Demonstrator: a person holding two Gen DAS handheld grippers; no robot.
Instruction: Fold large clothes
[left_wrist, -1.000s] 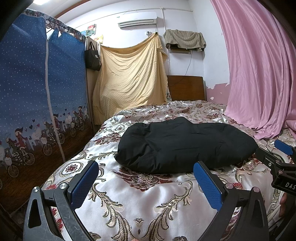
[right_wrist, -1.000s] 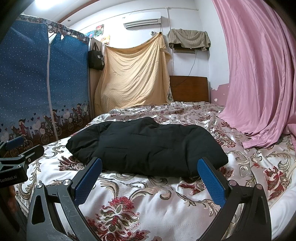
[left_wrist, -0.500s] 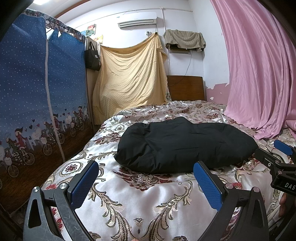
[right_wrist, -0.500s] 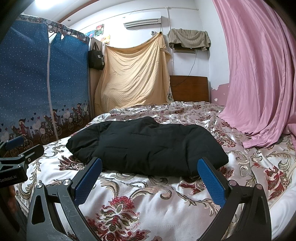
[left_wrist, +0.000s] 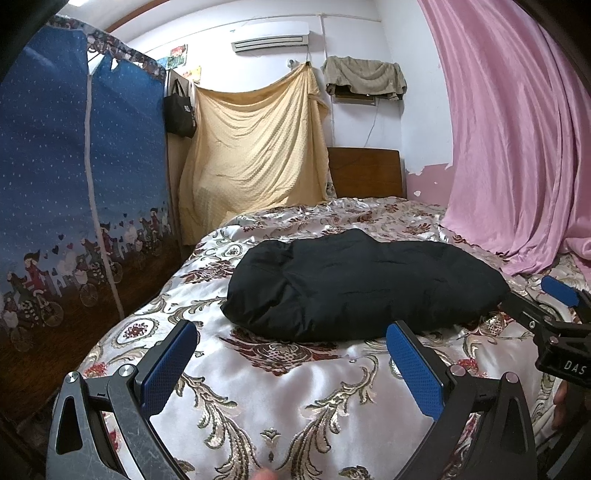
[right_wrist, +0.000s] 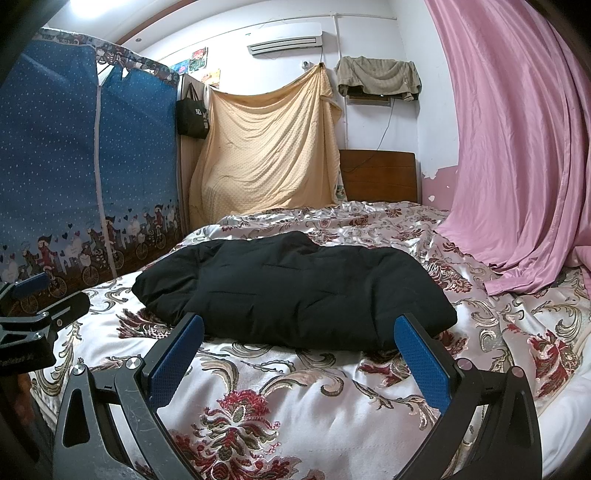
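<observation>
The black garment (left_wrist: 364, 284) is matt, quilted, puffy cloth; the bedspread (left_wrist: 295, 391) under it is glossy satin with woven floral pattern. The left gripper (left_wrist: 291, 363) has scuffed black metal arms and dimpled blue pads (left_wrist: 413, 365); the far headboard (right_wrist: 378, 175) is smooth brown wood; the pink curtain (right_wrist: 517, 147) on the right is faintly shiny cloth.

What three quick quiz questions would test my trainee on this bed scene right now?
1. True or false: the left gripper is shut on the black padded jacket.
2. What does the jacket lie on?
3. Which hangs nearest the wooden headboard: (a) yellow blanket, (b) black tote bag?

Key: 1. False; both it and the right gripper are open, short of the jacket. 2. The floral bedspread. 3. (a).
</observation>
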